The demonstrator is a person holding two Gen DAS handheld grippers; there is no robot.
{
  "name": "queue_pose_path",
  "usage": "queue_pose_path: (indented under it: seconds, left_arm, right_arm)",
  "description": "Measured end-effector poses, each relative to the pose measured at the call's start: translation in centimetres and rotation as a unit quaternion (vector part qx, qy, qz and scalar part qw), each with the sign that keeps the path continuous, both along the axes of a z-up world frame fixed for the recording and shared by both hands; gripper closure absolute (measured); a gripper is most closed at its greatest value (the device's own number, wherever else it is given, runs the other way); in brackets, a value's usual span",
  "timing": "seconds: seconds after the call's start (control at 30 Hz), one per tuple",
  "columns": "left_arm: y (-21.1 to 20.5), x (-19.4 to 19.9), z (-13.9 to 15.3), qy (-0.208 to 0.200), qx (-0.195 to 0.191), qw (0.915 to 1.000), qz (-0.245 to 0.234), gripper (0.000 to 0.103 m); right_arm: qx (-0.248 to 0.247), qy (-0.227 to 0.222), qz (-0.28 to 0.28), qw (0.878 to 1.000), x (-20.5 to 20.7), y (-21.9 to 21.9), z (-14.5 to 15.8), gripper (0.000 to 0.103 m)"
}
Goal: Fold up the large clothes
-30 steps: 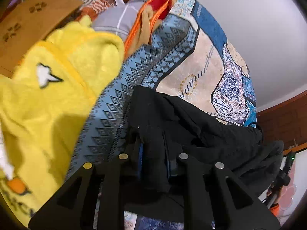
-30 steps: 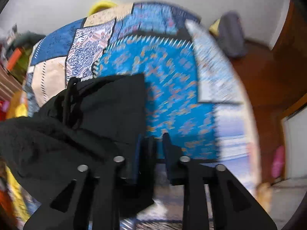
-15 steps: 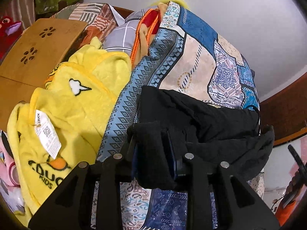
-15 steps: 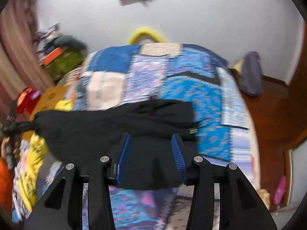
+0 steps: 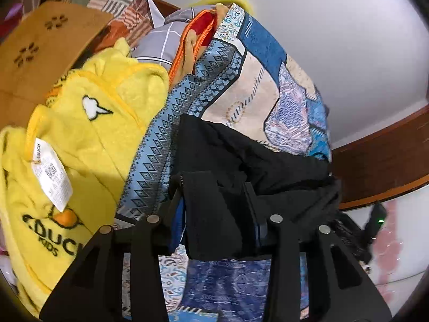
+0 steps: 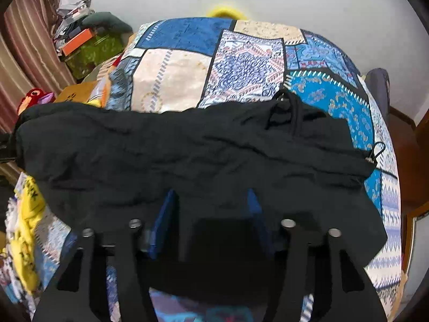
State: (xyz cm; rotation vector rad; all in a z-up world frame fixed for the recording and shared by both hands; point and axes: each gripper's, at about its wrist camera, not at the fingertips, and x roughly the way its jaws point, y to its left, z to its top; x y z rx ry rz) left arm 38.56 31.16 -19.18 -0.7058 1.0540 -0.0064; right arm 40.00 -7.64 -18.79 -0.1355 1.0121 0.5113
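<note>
A large black garment (image 6: 187, 155) with a drawstring lies stretched across the patterned blue bedspread (image 6: 241, 61). My right gripper (image 6: 210, 206) is open, its blue-padded jaws spread wide, with the garment's near edge lying between them. My left gripper (image 5: 217, 201) still has a thick fold of the same black garment (image 5: 254, 166) between its jaws, at the garment's left end, but the jaws stand wider apart than before. The garment's far end reaches toward the bed's right edge.
A yellow duck-print kids' garment (image 5: 80, 134) with a paper tag lies left of the black one. Behind it are a cardboard box (image 5: 34, 48), grey checked and orange-trimmed clothes (image 5: 187, 40). A wooden bed frame (image 5: 375, 155) and a wall stand at right.
The right gripper's jaws have opened from shut on the black garment to wide apart and pulled back. The garment now lies spread wider over the bed. The left gripper's jaws have widened.
</note>
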Motion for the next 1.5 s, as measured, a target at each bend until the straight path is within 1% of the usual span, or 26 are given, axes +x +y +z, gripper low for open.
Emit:
queue_pose_path:
  seconds: [0.03,0.07,0.1,0.13,0.2,0.27,0.33,0.4,0.43,0.5,0.57,0.63,0.73,0.83,0.93,1.0,1.07,1.1,1.17,1.23,1.27,1.3,1.33,1.4,1.43,1.5]
  left_arm:
    - [0.2,-0.2,0.4,-0.004,0.019,0.9998,0.008,0.056]
    - [0.3,-0.4,0.9,-0.012,0.042,0.9989,0.015,0.052]
    - [0.4,-0.7,1.6,-0.022,0.069,0.9972,0.02,0.043]
    - [0.5,-1.0,2.6,-0.038,0.094,0.9945,0.026,0.037]
    - [0.4,-1.5,3.8,-0.058,0.115,0.9912,0.031,0.034]
    - [-0.2,-1.6,4.5,-0.063,0.133,0.9888,0.023,0.033]
    - [-2.3,-1.5,5.1,-0.063,0.171,0.9833,0.0,0.033]
    - [-4.5,-1.4,5.1,-0.066,0.194,0.9784,-0.026,0.033]
    - [-6.0,-1.4,5.0,-0.071,0.199,0.9764,-0.042,0.033]
    - [-8.4,-1.1,4.5,-0.078,0.194,0.9753,-0.071,0.033]
    - [-11.4,-0.6,3.8,-0.083,0.188,0.9732,-0.104,0.033]
    - [-14.6,0.1,2.9,-0.089,0.197,0.9678,-0.129,0.033]
    - [-18.0,1.1,1.7,-0.092,0.213,0.9604,-0.154,0.033]
    - [-20.6,2.5,-0.1,-0.083,0.237,0.954,-0.164,0.033]
    - [-21.5,3.8,-1.4,-0.079,0.253,0.952,-0.153,0.032]
    - [-21.6,5.1,-2.3,-0.072,0.257,0.9525,-0.147,0.032]
    - [-21.6,6.1,-3.0,-0.068,0.26,0.9523,-0.144,0.03]
    - [-21.5,6.6,-3.3,-0.067,0.258,0.9534,-0.141,0.03]
    - [-21.1,7.3,-4.0,-0.064,0.254,0.9561,-0.132,0.027]
    - [-20.8,8.0,-4.9,-0.061,0.252,0.9579,-0.123,0.018]
    - [-20.6,8.3,-5.4,-0.06,0.251,0.9587,-0.12,0.016]
    - [-20.4,8.6,-5.9,-0.058,0.245,0.9607,-0.117,0.011]
    - [-19.9,8.8,-6.5,-0.055,0.232,0.9648,-0.111,0.007]
    - [-19.1,9.1,-7.0,-0.052,0.207,0.9717,-0.102,0.003]
    - [-18.9,9.1,-7.1,-0.053,0.2,0.9731,-0.101,0.003]
    - [-19.1,8.7,-7.0,-0.06,0.208,0.9707,-0.104,0.003]
  right_arm:
    - [0.001,0.002,-0.004,1.0,0.5,-0.1,-0.3,0.038]
    - [0.003,0.007,-0.008,1.0,0.9,-0.2,-0.5,0.037]
    - [0.007,0.013,-0.013,1.0,1.4,-0.4,-0.7,0.034]
    - [0.01,0.017,-0.019,1.0,1.6,-0.5,-0.8,0.032]
    - [0.015,0.021,-0.032,0.999,2.1,-0.5,-1.0,0.032]
    - [0.017,0.022,-0.041,0.999,2.3,-0.2,-0.9,0.032]
    - [0.025,0.025,-0.052,0.998,2.4,-0.4,-0.7,0.032]
    - [0.043,0.036,-0.061,0.997,2.4,-0.9,-0.2,0.032]
    - [0.051,0.039,-0.064,0.996,2.5,-1.2,0.0,0.033]
    - [0.075,0.045,-0.07,0.994,2.2,-2.1,0.8,0.033]
    - [0.082,0.038,-0.066,0.994,1.6,-2.8,1.7,0.033]
    - [0.074,0.017,-0.058,0.995,0.7,-3.2,2.7,0.033]
    - [0.063,-0.017,-0.04,0.997,-0.8,-3.4,4.0,0.032]
    - [0.052,-0.045,-0.018,0.997,-2.1,-3.3,4.5,0.031]
    - [0.028,-0.061,0.003,0.998,-2.6,-2.5,3.6,0.031]
    - [0.012,-0.058,0.015,0.998,-2.3,-1.6,2.3,0.031]
    - [-0.003,-0.048,0.015,0.999,-1.7,-1.0,0.6,0.031]
    - [-0.005,-0.038,0.013,0.999,-1.3,-0.8,-0.3,0.031]
    - [0.009,-0.032,0.008,0.999,-0.6,-1.0,-1.3,0.03]
    - [0.012,-0.031,0.006,0.999,-0.1,-0.8,-1.7,0.028]
    - [0.009,-0.031,0.007,0.999,0.0,-0.7,-1.8,0.027]
    - [0.006,-0.032,0.007,0.999,0.2,-0.5,-1.9,0.027]
    - [0.003,-0.033,0.007,0.999,0.2,-0.3,-2.0,0.026]
    - [-0.003,-0.037,0.009,0.999,0.1,-0.1,-2.0,0.026]
    - [-0.004,-0.037,0.01,0.999,0.0,-0.1,-1.9,0.026]
    - [-0.004,-0.034,0.011,0.999,-0.2,-0.3,-1.7,0.026]
